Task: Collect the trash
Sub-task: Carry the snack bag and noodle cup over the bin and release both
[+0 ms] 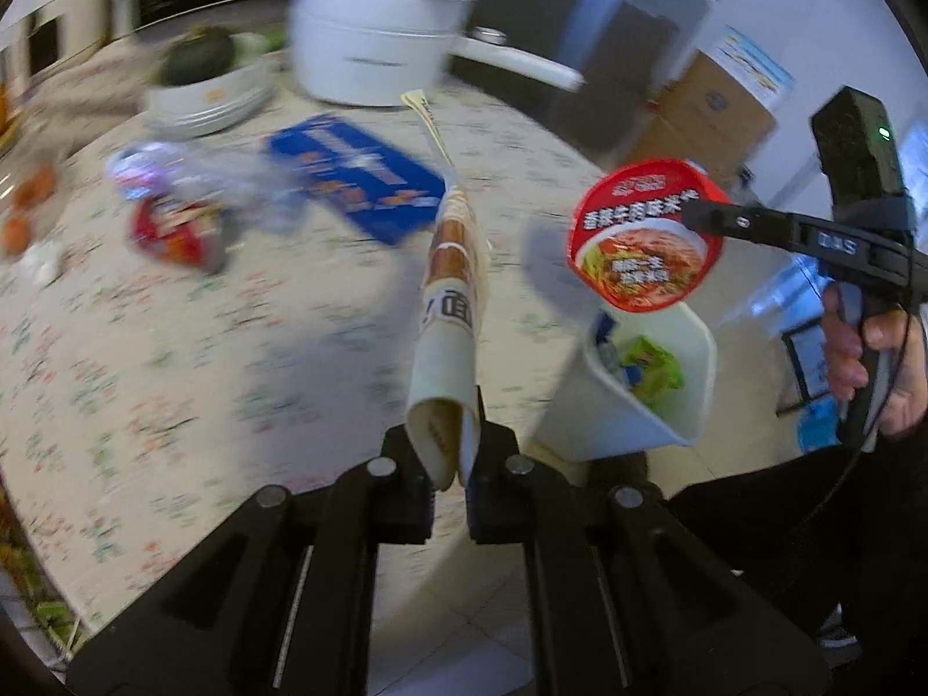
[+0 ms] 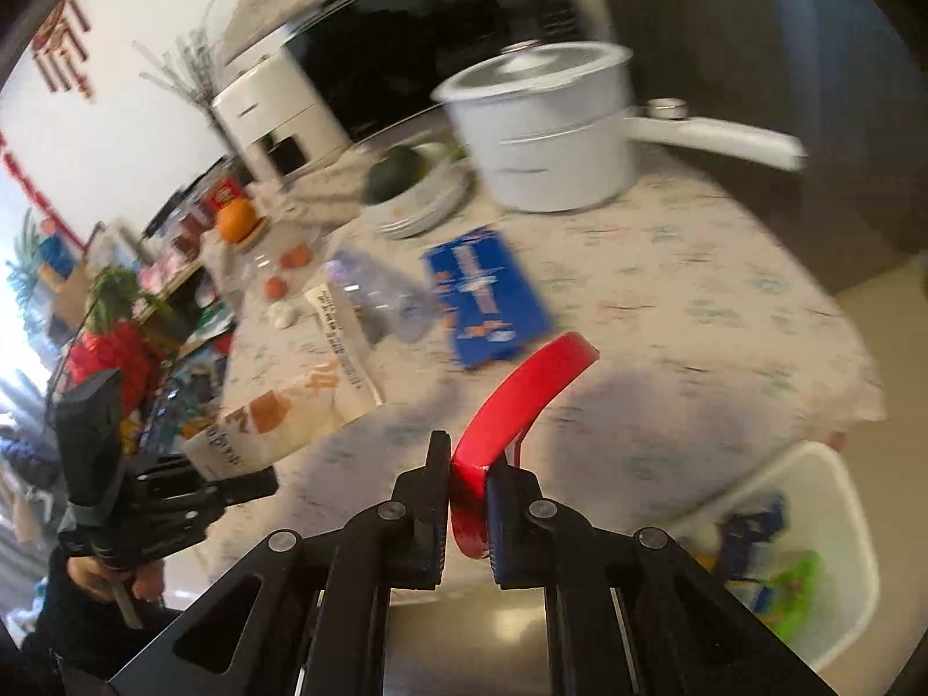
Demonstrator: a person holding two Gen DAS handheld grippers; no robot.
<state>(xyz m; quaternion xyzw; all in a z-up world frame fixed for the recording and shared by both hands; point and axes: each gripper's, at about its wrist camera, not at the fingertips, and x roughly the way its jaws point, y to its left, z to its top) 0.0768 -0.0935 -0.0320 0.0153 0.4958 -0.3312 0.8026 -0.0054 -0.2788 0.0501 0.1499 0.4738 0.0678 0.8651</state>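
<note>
My left gripper (image 1: 451, 458) is shut on a long cream and orange food wrapper (image 1: 452, 290), held edge-on above the table. The wrapper also shows in the right wrist view (image 2: 290, 406), held by the left gripper (image 2: 255, 484). My right gripper (image 2: 467, 499) is shut on a red instant-noodle lid (image 2: 516, 400). In the left wrist view the lid (image 1: 646, 235) hangs just above the white trash bin (image 1: 667, 423), pinched by the right gripper (image 1: 693, 214). The bin (image 2: 835, 522) holds green and blue wrappers beside the table's edge.
On the floral tablecloth (image 1: 174, 377) lie a blue packet (image 1: 359, 180), a clear plastic bottle (image 1: 197, 180) and a red wrapper (image 1: 174, 232). A white pot with handle (image 1: 377, 35) and stacked plates with a dark fruit (image 1: 203, 93) stand at the back. Cardboard boxes (image 1: 713, 110) stand beyond.
</note>
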